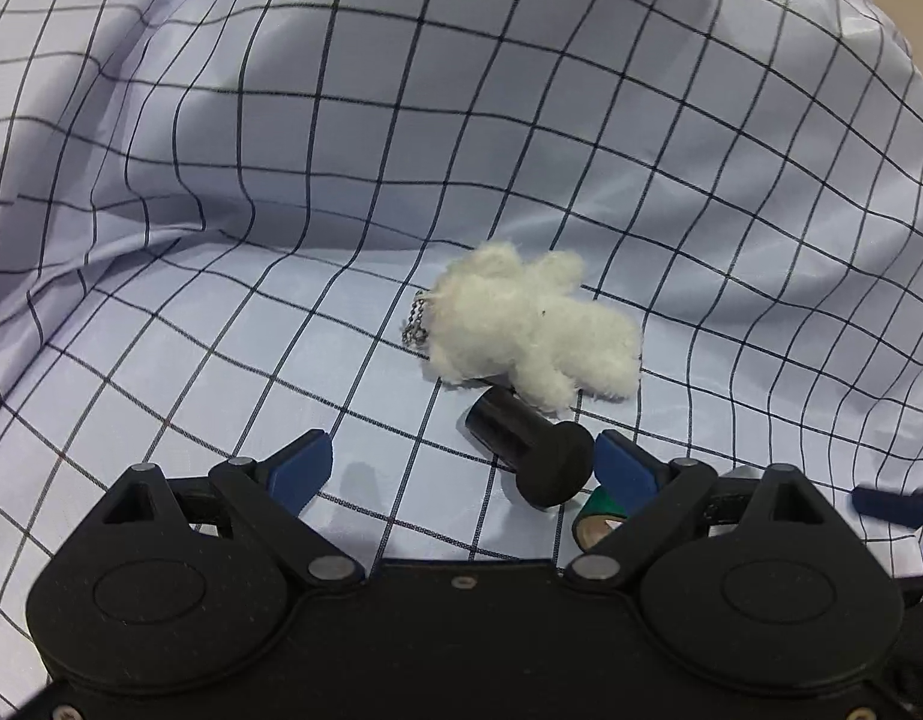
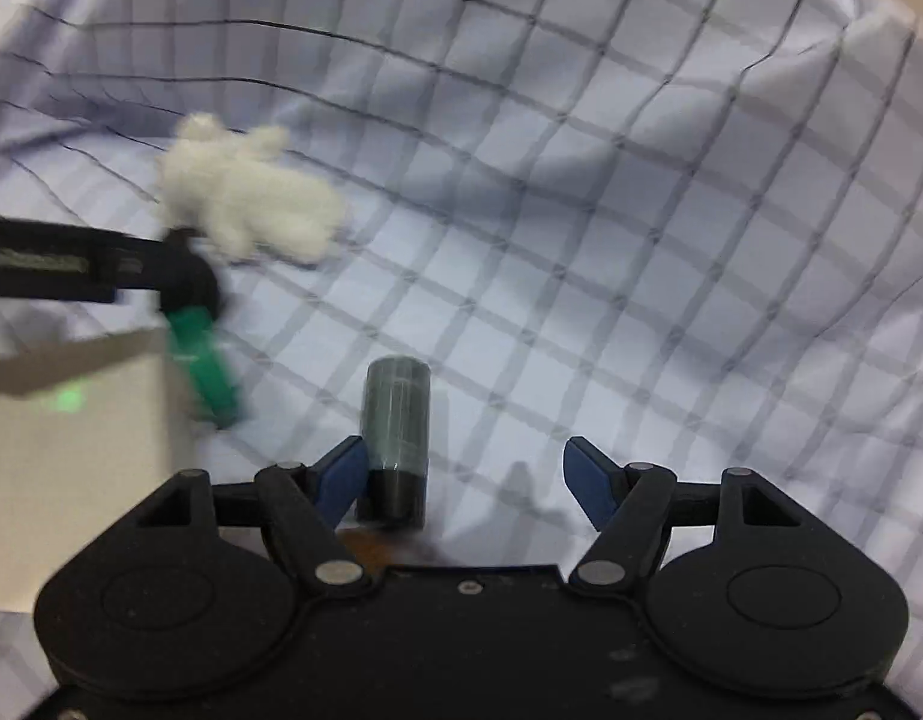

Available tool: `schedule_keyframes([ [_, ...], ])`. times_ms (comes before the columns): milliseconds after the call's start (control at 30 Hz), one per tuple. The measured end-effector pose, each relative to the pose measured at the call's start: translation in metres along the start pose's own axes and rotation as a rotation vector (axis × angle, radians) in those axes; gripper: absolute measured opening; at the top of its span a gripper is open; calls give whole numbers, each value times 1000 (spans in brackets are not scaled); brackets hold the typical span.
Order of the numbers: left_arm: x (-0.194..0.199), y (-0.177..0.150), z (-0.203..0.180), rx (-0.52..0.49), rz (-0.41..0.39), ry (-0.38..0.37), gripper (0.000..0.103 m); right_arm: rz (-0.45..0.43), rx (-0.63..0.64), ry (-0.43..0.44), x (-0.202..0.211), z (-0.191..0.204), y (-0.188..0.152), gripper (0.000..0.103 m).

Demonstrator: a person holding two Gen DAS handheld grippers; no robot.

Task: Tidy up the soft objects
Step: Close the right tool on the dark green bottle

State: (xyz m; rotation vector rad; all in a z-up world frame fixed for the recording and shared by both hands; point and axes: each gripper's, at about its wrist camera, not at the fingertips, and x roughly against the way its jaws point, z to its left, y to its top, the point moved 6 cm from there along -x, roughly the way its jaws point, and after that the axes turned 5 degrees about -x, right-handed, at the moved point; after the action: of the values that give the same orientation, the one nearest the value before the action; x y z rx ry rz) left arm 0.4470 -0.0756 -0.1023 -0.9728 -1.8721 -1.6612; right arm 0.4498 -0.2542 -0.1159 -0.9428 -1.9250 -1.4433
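A white fluffy plush toy (image 1: 521, 324) with a small ball chain (image 1: 414, 324) lies on the pale checked cloth (image 1: 221, 180). Just in front of it lies a black cylinder with a flared end (image 1: 521, 444), close to the right finger of my left gripper (image 1: 461, 471). That gripper is open with nothing between its pads. A green roll (image 1: 599, 513) peeks out beside that finger. In the blurred right wrist view the plush (image 2: 245, 204) sits far left. My right gripper (image 2: 467, 480) is open; a dark translucent cylinder (image 2: 395, 420) stands against its left finger (image 2: 341, 480), not pinched.
The checked cloth (image 2: 641, 210) rises in folds all around. The left gripper's black arm (image 2: 59, 264) reaches in from the left edge, above a green object (image 2: 203, 366). A flat pale panel (image 2: 71, 450) lies at lower left. The other gripper's blue fingertip (image 1: 887, 504) shows at the right edge.
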Motion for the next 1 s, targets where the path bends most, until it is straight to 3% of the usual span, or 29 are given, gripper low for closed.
schedule_keyframes([
  [100, -1, -1, 0, 3, 10, -4, 91, 4, -98, -82, -6, -23, 2, 68],
  [200, -1, -2, 0, -1, 8, -2, 91, 24, -208, -63, -10, -42, -2, 68],
  [400, -2, -2, 1, -5, 13, -5, 91, 49, -286, -8, -18, -50, -16, 68],
  [600, -4, -2, 3, 18, 29, -11, 91, -61, -509, 132, 1, -80, -36, 69],
  [833, -4, -2, 4, 17, 32, -12, 91, -96, -644, 107, 13, -124, -55, 71],
  [1000, -4, -2, 4, 16, 32, -7, 91, -63, -636, 127, 7, -116, -55, 71],
])
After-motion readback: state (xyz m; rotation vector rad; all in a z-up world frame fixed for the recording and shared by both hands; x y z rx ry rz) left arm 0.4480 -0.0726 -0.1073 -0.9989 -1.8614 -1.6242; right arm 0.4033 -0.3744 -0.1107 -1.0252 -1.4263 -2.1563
